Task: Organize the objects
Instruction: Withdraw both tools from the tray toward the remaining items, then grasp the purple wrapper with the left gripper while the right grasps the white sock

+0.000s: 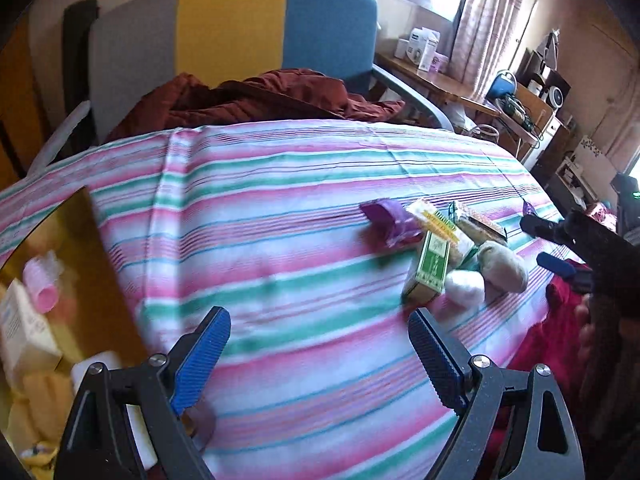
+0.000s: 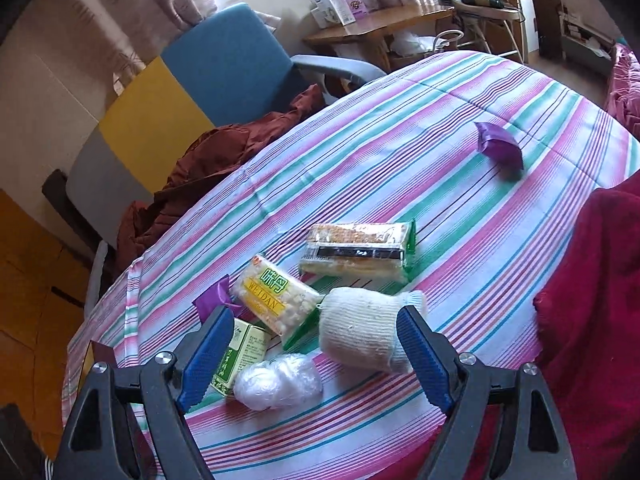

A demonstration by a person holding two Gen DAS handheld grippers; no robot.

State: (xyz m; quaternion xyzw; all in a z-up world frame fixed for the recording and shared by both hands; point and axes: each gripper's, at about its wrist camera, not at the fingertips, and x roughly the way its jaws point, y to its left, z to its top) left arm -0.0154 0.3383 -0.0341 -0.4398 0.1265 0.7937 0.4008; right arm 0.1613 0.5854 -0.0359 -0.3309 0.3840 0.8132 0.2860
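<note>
Both tools spread wide, nothing pinched: left tool [image 1: 318,354] over striped cloth [image 1: 280,208]; right tool [image 2: 316,354] above knitted pouch [image 2: 362,330].

black hand-held gripper [image 2: 316,354], ribbed blue pads [image 2: 208,354], silver screws.

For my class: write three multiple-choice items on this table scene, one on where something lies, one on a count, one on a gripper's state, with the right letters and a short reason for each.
1. Where does the clear plastic ball lie?
A. beside the green box
B. on the blue chair
C. inside the golden box

2. How many purple packets show in the right wrist view?
A. none
B. two
C. five

3. How is the right gripper?
A. shut on the knitted bundle
B. shut on nothing
C. open, holding nothing

Key: 1 A, the ball rests against the green box on the striped cloth. 2 B, one purple packet lies far off, another by the snack pile. 3 C, its blue pads stand wide apart above the knitted bundle.
</note>
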